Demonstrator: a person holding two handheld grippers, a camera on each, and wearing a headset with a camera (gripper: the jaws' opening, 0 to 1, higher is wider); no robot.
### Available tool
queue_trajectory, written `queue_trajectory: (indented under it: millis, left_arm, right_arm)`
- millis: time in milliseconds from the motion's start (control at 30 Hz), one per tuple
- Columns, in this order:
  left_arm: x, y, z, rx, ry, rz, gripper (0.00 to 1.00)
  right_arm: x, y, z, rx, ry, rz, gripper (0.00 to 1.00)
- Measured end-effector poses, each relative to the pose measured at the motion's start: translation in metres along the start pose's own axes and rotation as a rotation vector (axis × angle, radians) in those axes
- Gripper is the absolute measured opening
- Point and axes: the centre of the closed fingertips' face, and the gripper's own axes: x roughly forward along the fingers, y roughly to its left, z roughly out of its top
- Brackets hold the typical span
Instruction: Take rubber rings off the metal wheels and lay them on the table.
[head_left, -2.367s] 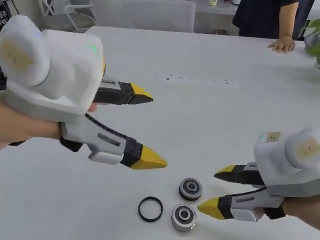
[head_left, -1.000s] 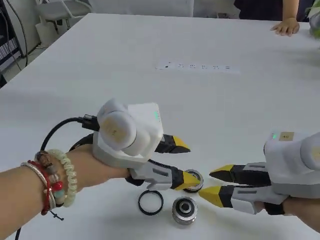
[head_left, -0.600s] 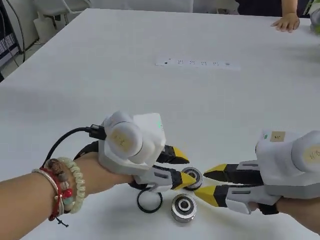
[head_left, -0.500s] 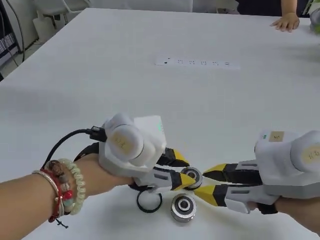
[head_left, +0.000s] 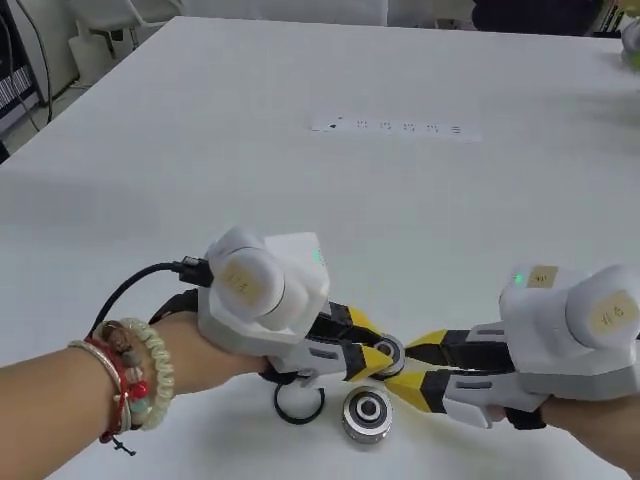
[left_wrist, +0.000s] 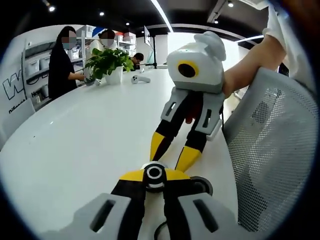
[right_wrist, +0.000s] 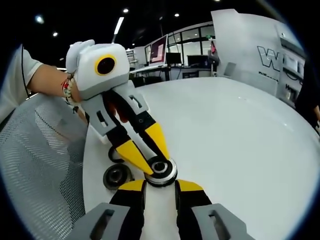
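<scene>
Left tongs (left_wrist: 154, 175) clamped on the ringed wheel (head_left: 385, 352), my right tongs (right_wrist: 161, 185) apart at its rim; one rubber ring (head_left: 300, 403) lies on worktop (head_left: 300, 200) lower centre, one left I reckon.

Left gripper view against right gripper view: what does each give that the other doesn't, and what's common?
Left gripper view: a potted plant and people at the far end, the right tongs pointing in from the top. Right gripper view: an arc of the loose rubber ring beside the left tongs, monitors; a dark arc low in the left gripper view might be that ring. Both: the wheel pinched in the left tongs, the right tongs open at it, the second wheel alongside, a mesh chair.
</scene>
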Motion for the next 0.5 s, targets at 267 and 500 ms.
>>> queue_trajectory:
  millis: [267, 500]
  left_arm:
    - [0.0001, -0.0003, -0.0002, 0.0, -0.011, 0.0, 0.07]
    - [-0.0001, -0.0007, -0.0004, -0.003, -0.008, 0.004, 0.07]
  right_arm:
    - [-0.0028, 0.0003, -0.0029, -0.01, 0.012, 0.008, 0.08]
    - [-0.0032, -0.0026, -0.0049, -0.047, 0.03, -0.013, 0.01]
